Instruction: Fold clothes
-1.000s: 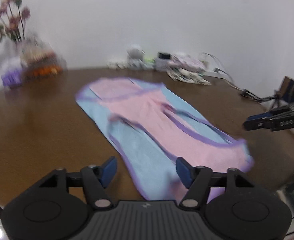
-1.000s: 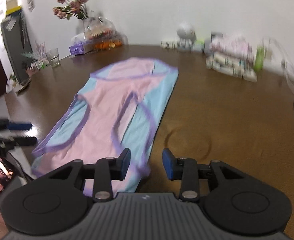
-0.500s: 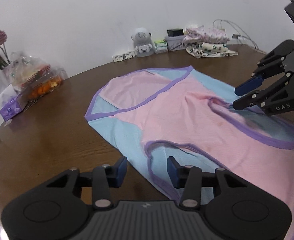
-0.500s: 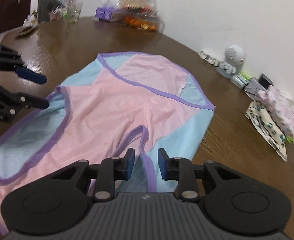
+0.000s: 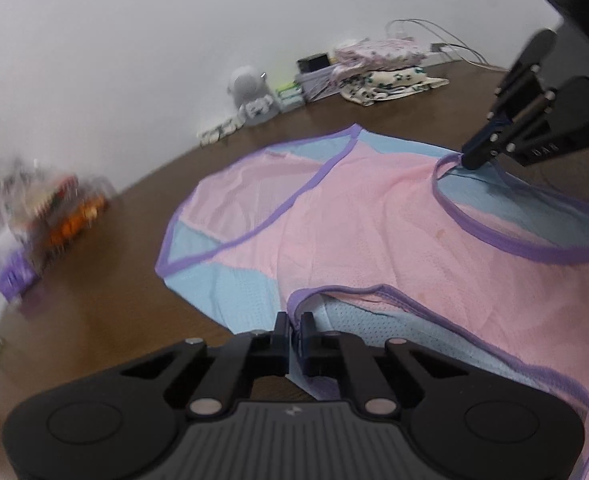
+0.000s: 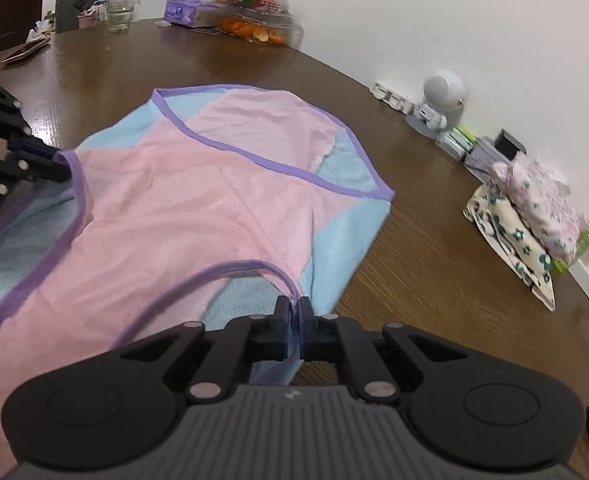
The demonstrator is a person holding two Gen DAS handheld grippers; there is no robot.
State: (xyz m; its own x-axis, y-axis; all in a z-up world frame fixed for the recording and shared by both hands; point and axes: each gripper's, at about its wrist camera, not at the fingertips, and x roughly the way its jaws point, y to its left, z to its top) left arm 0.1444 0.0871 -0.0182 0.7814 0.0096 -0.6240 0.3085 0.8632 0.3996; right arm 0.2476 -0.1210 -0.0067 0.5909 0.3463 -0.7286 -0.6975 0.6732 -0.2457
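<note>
Left hand-held gripper [image 5: 293, 326]: at the bottom centre of my left view, clenched on the purple trim of the garment's near armhole.
Right hand-held gripper [image 6: 293, 312]: bottom centre of my right view, pinching the purple trim at the other armhole; I also see it at the upper right of the left view, tips on that trim.
Garment [image 5: 366, 216]: a pink and blue sleeveless top with purple edging, lying flat on the counter [image 6: 434, 264] across mid-frame.
Folded clothes [image 6: 534, 216]: stacked at the right of the right view, well apart from the top.
Far edge: a small white figure [image 6: 438, 100], and what I take to be fruit in clear wrapping [image 6: 254, 28], somewhat blurred.
</note>
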